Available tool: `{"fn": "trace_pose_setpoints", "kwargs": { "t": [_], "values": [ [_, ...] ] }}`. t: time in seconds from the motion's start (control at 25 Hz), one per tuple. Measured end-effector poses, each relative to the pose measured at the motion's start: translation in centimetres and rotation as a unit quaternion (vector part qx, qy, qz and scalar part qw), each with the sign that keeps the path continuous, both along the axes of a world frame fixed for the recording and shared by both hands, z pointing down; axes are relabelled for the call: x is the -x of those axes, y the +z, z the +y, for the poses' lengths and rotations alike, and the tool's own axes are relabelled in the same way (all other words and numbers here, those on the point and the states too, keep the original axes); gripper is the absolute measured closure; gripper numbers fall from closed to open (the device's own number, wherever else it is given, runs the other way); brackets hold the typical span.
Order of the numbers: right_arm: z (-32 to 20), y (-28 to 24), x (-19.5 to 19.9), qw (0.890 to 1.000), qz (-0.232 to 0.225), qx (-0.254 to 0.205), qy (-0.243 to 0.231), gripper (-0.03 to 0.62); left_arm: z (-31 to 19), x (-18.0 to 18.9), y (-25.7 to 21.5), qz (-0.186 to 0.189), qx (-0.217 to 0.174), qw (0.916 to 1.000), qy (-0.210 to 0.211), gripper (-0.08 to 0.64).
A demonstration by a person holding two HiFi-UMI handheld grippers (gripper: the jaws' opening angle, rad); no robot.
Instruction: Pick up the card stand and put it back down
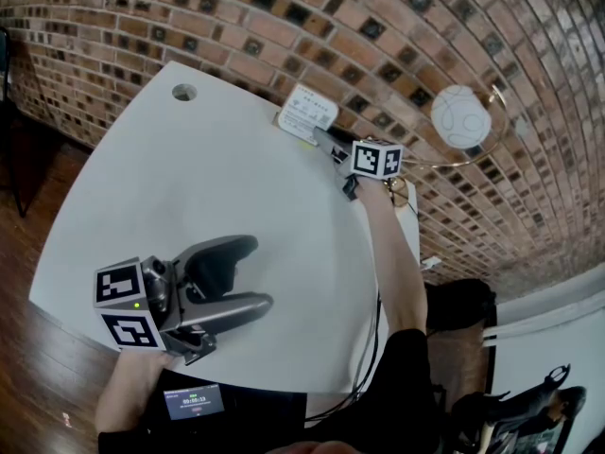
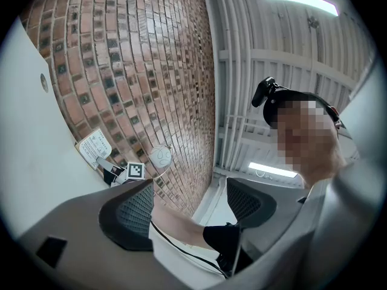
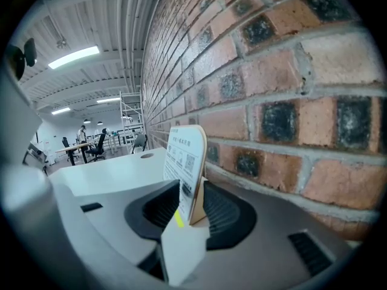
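Note:
The card stand, a white printed card on a pale base, is at the far edge of the white table, against the brick wall. My right gripper reaches to it from the right. In the right gripper view the card stand is upright between the black pads, which press on its face and back. Whether its base touches the table I cannot tell. My left gripper rests near the table's front edge, open, nothing between its jaws. In the left gripper view the left gripper points up and the card stand is small at left.
A round cable hole sits at the table's far left. A white globe lamp on a thin ring hangs by the brick wall, right of the stand. A small screen is at the person's waist. A dark chair stands at lower right.

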State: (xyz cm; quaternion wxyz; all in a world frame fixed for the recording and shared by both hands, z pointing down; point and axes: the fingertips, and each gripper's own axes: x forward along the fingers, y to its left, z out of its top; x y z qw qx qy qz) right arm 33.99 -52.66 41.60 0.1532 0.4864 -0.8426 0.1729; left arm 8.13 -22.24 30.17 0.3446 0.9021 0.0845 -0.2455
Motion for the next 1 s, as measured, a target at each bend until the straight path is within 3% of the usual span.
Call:
{"fn": "trace_pose_setpoints", "kwargs": {
  "t": [0.52,0.76,1.0],
  "values": [
    [0.9,0.0,-0.9,1.000,0.007,0.004,0.027,0.439,-0.2,0.2,0.2,0.003,0.002,1.0000,0.000,0.187],
    [3.0,-1.3,-1.2,0.999,-0.030,-0.001,0.039,0.439,-0.5,0.1,0.4,0.001,0.008,1.0000,-0.002,0.187],
    [5.5,-3.7,0.7,0.998,-0.058,-0.018,0.020,0.440,-1.2,-0.1,0.8,-0.011,0.012,0.9998,-0.014,0.187]
  ]
}}
